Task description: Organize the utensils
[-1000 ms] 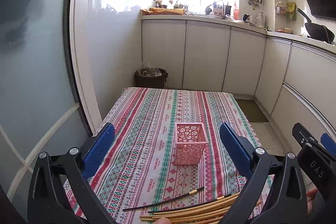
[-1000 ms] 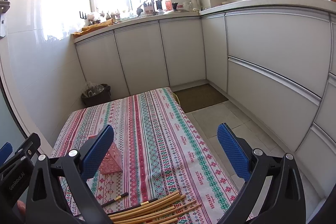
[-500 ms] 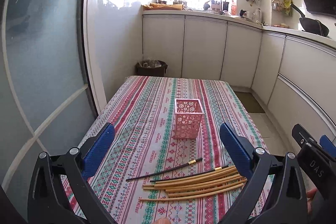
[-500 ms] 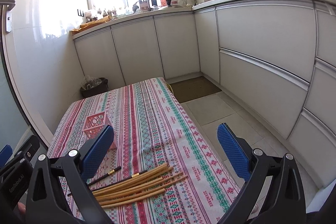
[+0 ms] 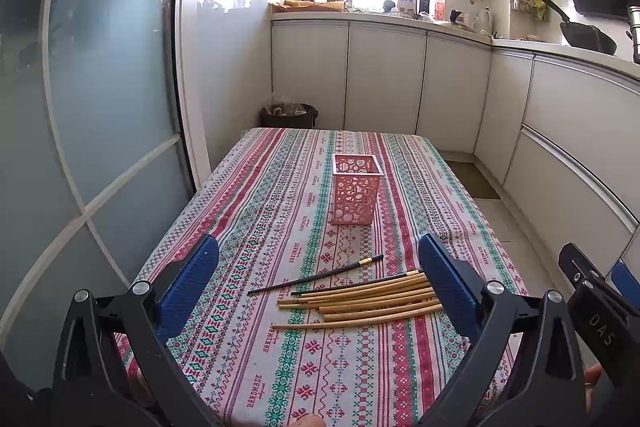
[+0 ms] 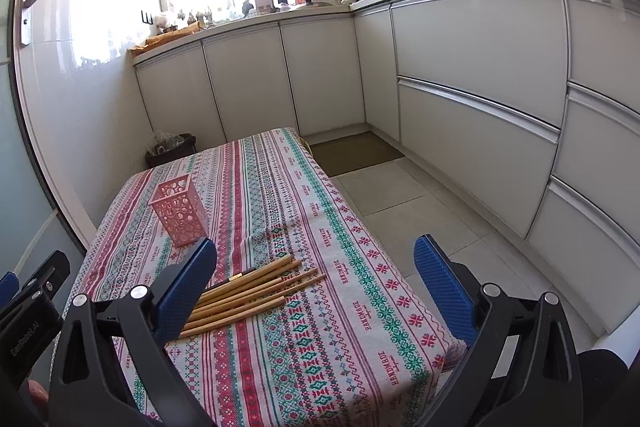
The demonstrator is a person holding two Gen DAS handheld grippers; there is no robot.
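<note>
Chopsticks of pale bamboo point(image 5: 362, 301) lie in a loose bundle on the near part of my bench, roughly side by side, their lengths running across in front of me. Two thin black chopsticks with gold bands lie with them: one point(image 5: 316, 273) sits apart just beyond the bundle, the other point(image 5: 356, 283) rests against the bundle's far edge. My left gripper point(image 5: 318, 279) hangs above the near end of the bench with its blue-padded jaws spread wide, holding nothing; the bundle shows between them. My right gripper point(image 6: 316, 275) is likewise wide open and empty, its left pad hiding the bundle's near ends point(image 6: 244, 297).

Since a second ago I have pulled both grippers back and up: then only part of the bundle peeped in at the bottom edge, and now the whole of it shows, well inside the frame, with more patterned cloth in front of it.

Farther out, near the middle of the red, green and white striped tablecloth point(image 5: 256, 227), stands the pink square holder with round cut-outs point(image 5: 356, 189), upright, well apart from the chopsticks. It looks smaller and farther off than before. Beyond the bench's far end, a dark waste bin point(image 5: 289, 115) sits on the floor against the white cabinets point(image 5: 384, 75).
</note>
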